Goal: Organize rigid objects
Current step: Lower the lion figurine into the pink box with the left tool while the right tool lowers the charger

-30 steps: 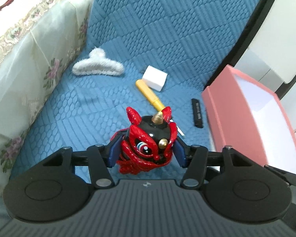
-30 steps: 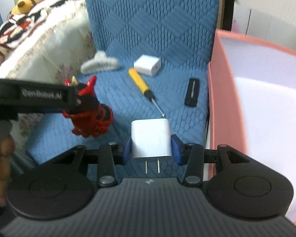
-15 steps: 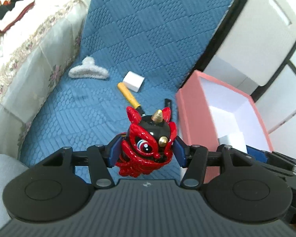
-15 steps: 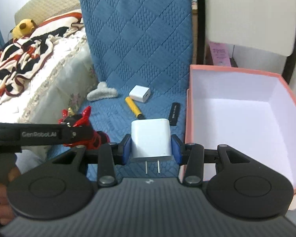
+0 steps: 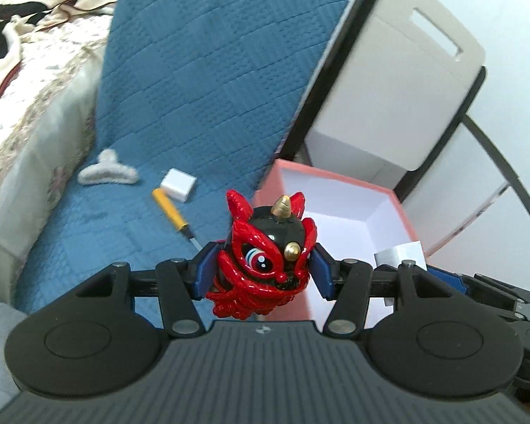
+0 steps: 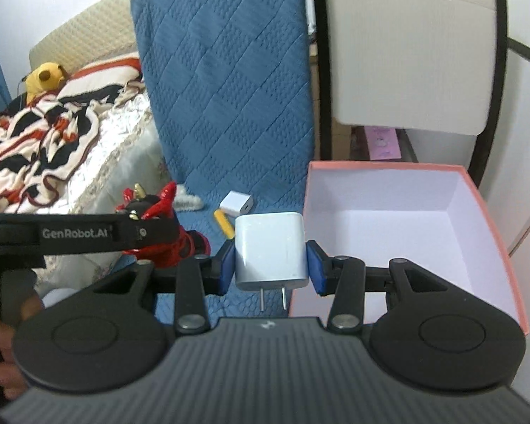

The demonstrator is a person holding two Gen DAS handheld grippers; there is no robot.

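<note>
On the quilted seat [image 5: 130, 240]: hair clip [image 5: 107, 174] far left, small charger block [image 5: 177, 185] to its right, screwdriver [image 5: 171, 212] just in front. Right of the seat, open box [image 5: 388, 212]; behind it, a cabinet [image 5: 399, 99]. Left, bed [image 6: 70, 134].

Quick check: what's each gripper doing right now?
Left gripper: closed on the red lion-dance toy.
Right gripper: closed on the white charger plug.

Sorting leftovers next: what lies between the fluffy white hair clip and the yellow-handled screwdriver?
A small white charger cube lies between hair clip and screwdriver, clearest in the left wrist view.
</note>
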